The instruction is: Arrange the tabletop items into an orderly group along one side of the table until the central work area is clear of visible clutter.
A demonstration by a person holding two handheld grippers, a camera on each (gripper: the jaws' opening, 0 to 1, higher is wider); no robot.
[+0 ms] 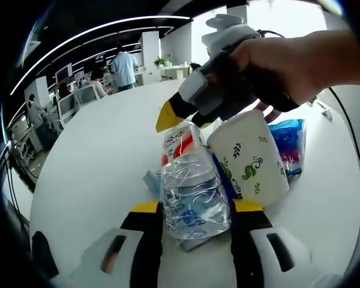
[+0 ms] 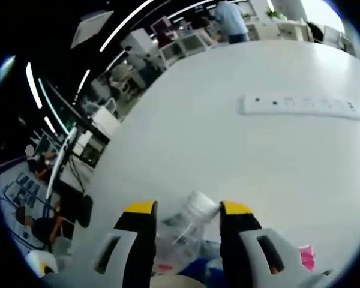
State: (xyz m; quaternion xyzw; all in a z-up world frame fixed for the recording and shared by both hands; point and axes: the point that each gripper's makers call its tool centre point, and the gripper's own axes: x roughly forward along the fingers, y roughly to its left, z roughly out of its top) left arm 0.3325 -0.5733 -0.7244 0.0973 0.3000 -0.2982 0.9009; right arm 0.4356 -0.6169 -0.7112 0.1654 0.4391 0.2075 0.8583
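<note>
Bottle (image 1: 192, 192) clamped in left hand-held gripper (image 1: 195, 210), base hidden, right hand-held gripper (image 2: 186, 217) apart

Each gripper has black jaws with yellow tips on white housings. The left gripper (image 1: 195, 219) and right gripper (image 2: 186, 225) look alike. At two o'clock in the left gripper view, a hand (image 1: 300, 60) grips a black handle trailing a thin black cable (image 1: 354, 150).
</note>
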